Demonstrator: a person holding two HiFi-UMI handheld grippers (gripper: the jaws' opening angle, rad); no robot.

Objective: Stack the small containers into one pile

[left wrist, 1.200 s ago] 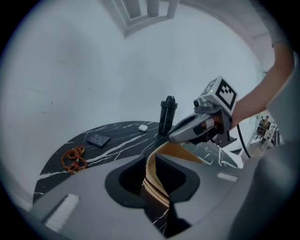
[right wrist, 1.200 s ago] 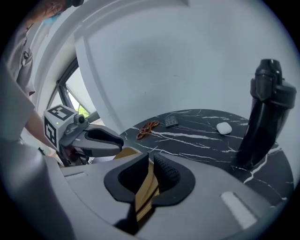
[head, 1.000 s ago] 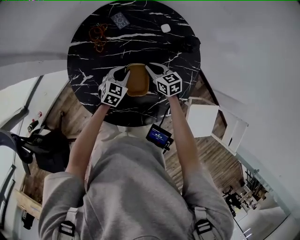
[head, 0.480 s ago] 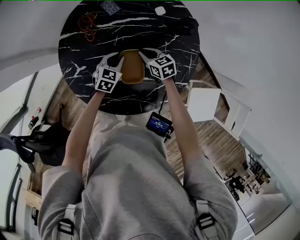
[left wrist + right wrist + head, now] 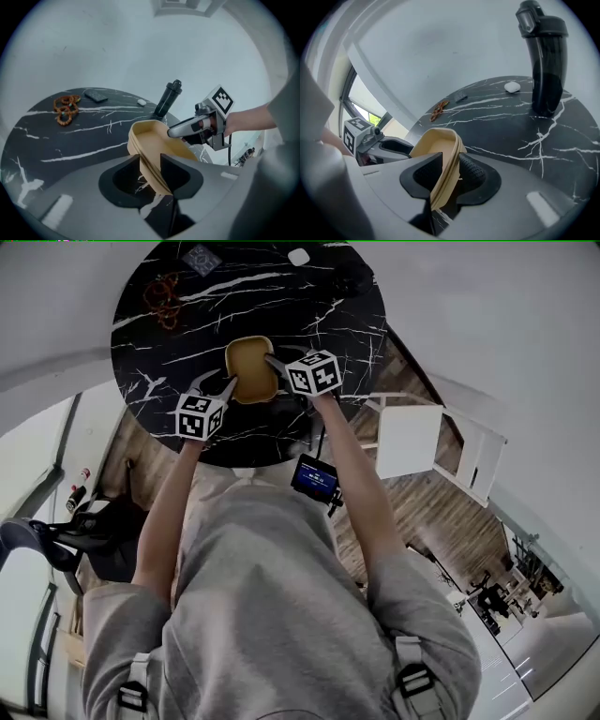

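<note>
Head view: looks steeply down on nested tan containers [image 5: 249, 367] sitting near the middle of a round black table [image 5: 309, 306]. Shows the left gripper [image 5: 216, 385] at their near-left corner and the right gripper [image 5: 274, 369] at their right rim, one on each side. Also shows beads [image 5: 167, 301] lying well apart, near the far left edge.

Left gripper view: looks along the left gripper [image 5: 151, 166], its claw open and just now widening. Shows the containers' near rim still standing in the gap, layered edges visible, with the rest of the stack running away across the table. Catches the right gripper [image 5: 174, 133] reaching over the opposite rim from the right. Farther back, shows a dark bottle [image 5: 168, 98] upright and the beads off to the left.

Right gripper view: looks along the right gripper [image 5: 451, 171], its claw likewise open and just now spreading. Shows the containers' rim passing between the ribbed pads, close against the left one. Shows the left gripper [image 5: 405, 147] just beyond the stack at the left. Finds the bottle tall at the far right and the beads small near the table's far edge.
</note>
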